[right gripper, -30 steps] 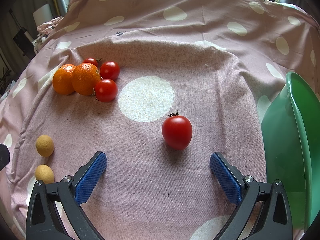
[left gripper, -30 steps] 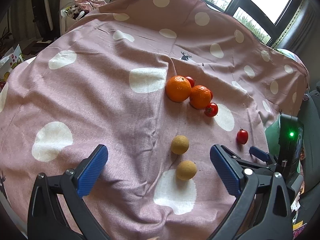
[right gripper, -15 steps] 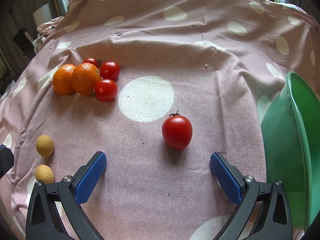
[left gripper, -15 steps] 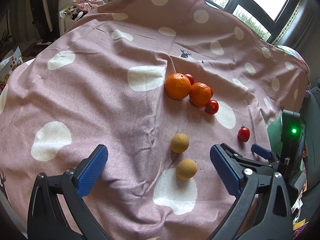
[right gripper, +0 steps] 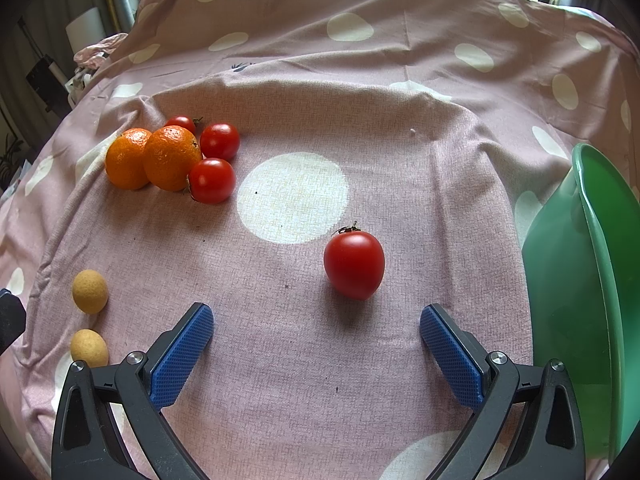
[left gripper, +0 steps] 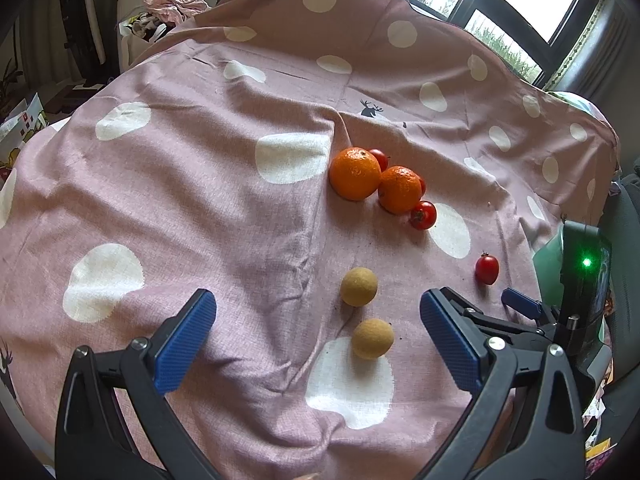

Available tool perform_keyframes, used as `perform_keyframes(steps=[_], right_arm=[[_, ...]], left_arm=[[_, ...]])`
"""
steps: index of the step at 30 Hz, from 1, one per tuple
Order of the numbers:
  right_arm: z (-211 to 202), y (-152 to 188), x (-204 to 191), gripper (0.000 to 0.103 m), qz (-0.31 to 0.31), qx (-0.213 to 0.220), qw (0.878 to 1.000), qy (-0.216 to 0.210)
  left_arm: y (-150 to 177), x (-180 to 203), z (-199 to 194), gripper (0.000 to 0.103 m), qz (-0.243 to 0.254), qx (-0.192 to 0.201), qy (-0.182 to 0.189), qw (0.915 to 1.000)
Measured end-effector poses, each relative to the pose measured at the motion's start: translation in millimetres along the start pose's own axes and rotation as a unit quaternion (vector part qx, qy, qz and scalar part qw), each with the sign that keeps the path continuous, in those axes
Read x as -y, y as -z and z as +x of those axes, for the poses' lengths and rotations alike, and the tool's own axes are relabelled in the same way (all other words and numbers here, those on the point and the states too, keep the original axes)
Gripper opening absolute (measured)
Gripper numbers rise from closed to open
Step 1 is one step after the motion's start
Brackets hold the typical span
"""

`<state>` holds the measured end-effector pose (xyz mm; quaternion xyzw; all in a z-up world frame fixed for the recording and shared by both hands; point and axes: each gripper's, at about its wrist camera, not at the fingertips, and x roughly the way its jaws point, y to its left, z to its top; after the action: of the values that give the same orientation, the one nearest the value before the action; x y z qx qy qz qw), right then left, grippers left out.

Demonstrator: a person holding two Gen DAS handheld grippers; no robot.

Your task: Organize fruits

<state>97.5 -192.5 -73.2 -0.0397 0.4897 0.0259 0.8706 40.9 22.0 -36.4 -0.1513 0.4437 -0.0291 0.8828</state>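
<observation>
Two oranges (left gripper: 354, 173) (right gripper: 172, 158) lie together with small red tomatoes (right gripper: 211, 180) mid-cloth. A lone tomato (right gripper: 354, 264) (left gripper: 487, 268) sits just ahead of my right gripper (right gripper: 316, 340), which is open and empty. Two tan round fruits (left gripper: 359, 281) (left gripper: 372, 338) lie between and ahead of the fingers of my left gripper (left gripper: 318, 326), also open and empty. The same tan pair (right gripper: 89, 291) appears at the left of the right wrist view. The right gripper's body (left gripper: 532, 312) shows at the right of the left wrist view.
A green plastic basin (right gripper: 588, 280) stands at the right edge, beside the right gripper. The pink polka-dot cloth (left gripper: 200, 200) is wrinkled and drops off at its edges. Clutter and a window lie beyond the far side.
The left gripper has shifted slightly, so the fruits sit a little lower and leftward in its view. The right gripper and all fruits have stayed put.
</observation>
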Motion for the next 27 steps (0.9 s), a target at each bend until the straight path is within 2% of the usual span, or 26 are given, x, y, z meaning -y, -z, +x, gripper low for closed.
perform_keyframes(steps=[19, 27], right_arm=[[0.6, -1.0, 0.1, 0.102, 0.0, 0.0, 1.0, 0.0], [1.0, -1.5, -0.1, 0.102, 0.003, 0.0, 1.0, 0.001]], left_arm=[[-1.6, 1.6, -4.3, 0.101, 0.01, 0.001, 0.016, 0.9998], [1.8, 10.6, -4.0, 0.089, 0.034, -0.003, 0.031, 0.9989]])
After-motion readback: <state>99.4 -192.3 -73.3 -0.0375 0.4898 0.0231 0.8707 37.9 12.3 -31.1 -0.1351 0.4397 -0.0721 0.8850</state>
